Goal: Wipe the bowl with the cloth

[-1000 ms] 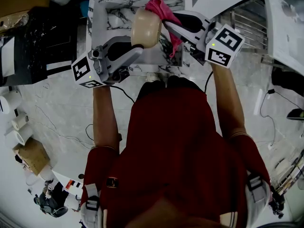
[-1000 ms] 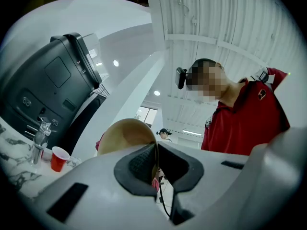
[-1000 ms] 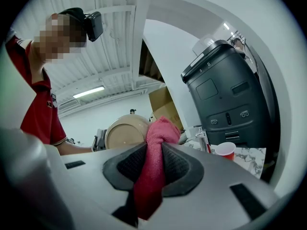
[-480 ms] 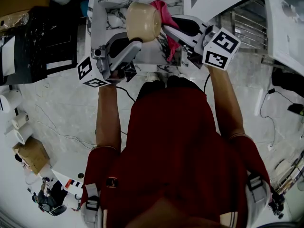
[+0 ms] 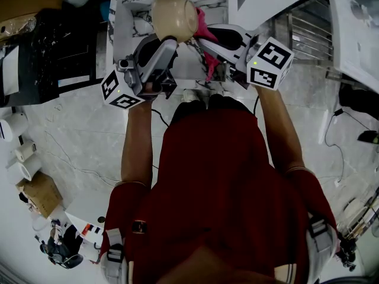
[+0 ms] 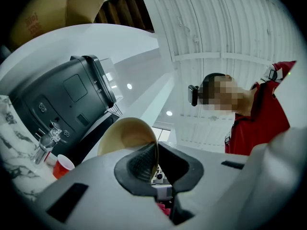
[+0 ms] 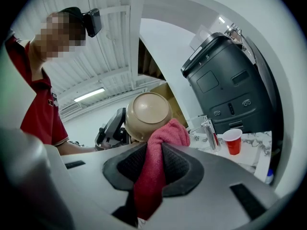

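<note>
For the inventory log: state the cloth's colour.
Pink-red cloth, clearest in the right gripper view.

Kitchen counter: coffee machine (image 7: 225, 87), marble top (image 5: 141, 23)

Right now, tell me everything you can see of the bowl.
The bowl is tan, smooth and round, with a flat circular foot; it looks like plastic or ceramic. It hangs in the air above the marbled counter, tipped on its side. The left gripper is shut on its rim, one jaw inside. The pink cloth in the right gripper seems to press on its outer wall.
</note>
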The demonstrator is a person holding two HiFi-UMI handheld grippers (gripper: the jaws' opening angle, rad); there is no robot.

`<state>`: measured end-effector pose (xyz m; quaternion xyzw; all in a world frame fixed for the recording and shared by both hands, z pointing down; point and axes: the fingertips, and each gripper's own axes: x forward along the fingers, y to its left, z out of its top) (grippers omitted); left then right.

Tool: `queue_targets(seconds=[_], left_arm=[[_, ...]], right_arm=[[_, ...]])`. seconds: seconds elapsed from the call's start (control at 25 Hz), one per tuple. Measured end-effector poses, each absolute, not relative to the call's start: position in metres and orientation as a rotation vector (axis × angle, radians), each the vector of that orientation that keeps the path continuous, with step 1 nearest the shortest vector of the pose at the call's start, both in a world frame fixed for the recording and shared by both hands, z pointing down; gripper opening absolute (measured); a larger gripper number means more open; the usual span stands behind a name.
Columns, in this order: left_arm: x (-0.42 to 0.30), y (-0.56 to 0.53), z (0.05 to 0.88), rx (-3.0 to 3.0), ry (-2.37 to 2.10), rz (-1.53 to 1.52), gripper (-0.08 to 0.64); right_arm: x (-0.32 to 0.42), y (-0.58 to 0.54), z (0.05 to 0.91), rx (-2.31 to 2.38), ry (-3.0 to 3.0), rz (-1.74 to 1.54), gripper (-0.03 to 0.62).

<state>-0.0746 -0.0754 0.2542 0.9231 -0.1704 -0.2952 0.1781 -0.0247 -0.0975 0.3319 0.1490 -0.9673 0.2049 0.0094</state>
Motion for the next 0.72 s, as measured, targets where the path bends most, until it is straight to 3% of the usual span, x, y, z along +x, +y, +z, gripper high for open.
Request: queue_targets(seconds=[0.72], left_arm=[[-0.087,-0.095,0.278,2.565,-0.756,-0.751,0.02]], right_arm=[[-0.048,-0.067,0.334,0.374,-2.998,0.575,0.089]])
